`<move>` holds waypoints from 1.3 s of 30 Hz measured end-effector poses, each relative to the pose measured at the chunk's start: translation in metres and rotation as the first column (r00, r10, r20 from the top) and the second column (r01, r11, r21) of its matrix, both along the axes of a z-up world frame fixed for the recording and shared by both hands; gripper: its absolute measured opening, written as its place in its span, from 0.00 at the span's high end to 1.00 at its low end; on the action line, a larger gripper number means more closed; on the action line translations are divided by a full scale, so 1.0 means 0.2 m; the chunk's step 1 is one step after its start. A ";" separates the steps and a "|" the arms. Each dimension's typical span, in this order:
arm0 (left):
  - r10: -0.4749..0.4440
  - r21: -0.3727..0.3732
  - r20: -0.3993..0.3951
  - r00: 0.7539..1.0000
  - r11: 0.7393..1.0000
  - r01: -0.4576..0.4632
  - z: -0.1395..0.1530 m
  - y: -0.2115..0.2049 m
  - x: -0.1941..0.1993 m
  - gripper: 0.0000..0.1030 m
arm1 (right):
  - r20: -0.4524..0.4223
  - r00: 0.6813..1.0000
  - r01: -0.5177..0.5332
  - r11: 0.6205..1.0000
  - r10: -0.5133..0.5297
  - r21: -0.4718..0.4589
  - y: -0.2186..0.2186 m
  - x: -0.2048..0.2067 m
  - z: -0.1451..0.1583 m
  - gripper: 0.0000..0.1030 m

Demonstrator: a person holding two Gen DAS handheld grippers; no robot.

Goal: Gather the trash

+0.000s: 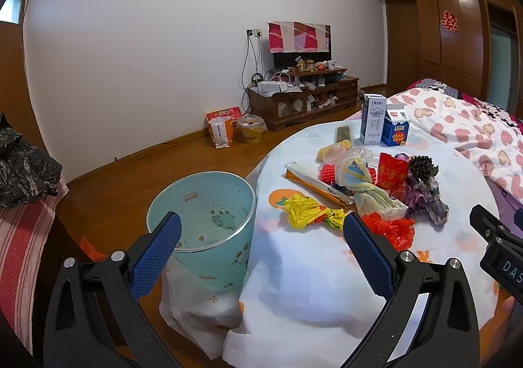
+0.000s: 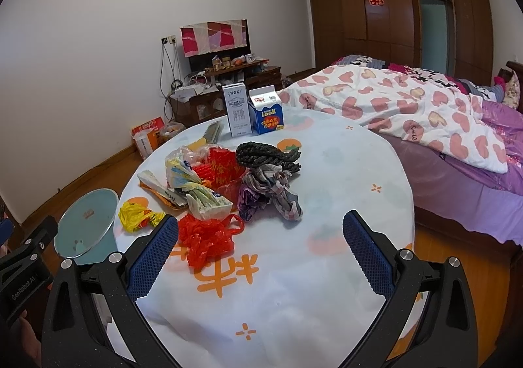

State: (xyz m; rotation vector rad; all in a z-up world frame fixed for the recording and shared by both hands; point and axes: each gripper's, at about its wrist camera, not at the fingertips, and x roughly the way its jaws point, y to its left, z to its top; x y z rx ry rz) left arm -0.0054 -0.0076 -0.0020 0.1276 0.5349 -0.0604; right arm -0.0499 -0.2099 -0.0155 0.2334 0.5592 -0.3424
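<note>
With both the left gripper [image 1: 261,237] and right gripper [image 2: 261,237] spread wide and empty, light, crinkly trash [image 2: 209,184] lies heaped mid-bench [image 2: 294,286] beside the teal bin [image 1: 202,214], the red bag [image 2: 206,237] nearest, best pinched at its bunched folds.

Left gripper [image 1: 261,237]: we note black speckled arms, silver screws at the pivots.
Left pads [image 1: 155,256]: blue, gridded texture.
Right gripper [image 2: 260,237]: we see the same black frame and screws.
Right pads [image 2: 367,253]: blue, gridded.
Markings: white lettering on both black bodies.
</note>
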 end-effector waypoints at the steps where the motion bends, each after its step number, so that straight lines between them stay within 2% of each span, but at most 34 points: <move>1: -0.001 0.000 -0.001 1.000 1.000 0.001 0.00 0.00 0.00 0.06 | 0.000 1.000 0.001 1.000 -0.001 0.001 0.00 0.00 0.00 0.04; 39: -0.017 -0.012 -0.012 1.000 1.000 0.017 0.00 0.00 0.00 0.06 | 0.001 1.000 0.010 1.000 -0.010 0.002 -0.02 -0.01 0.00 0.04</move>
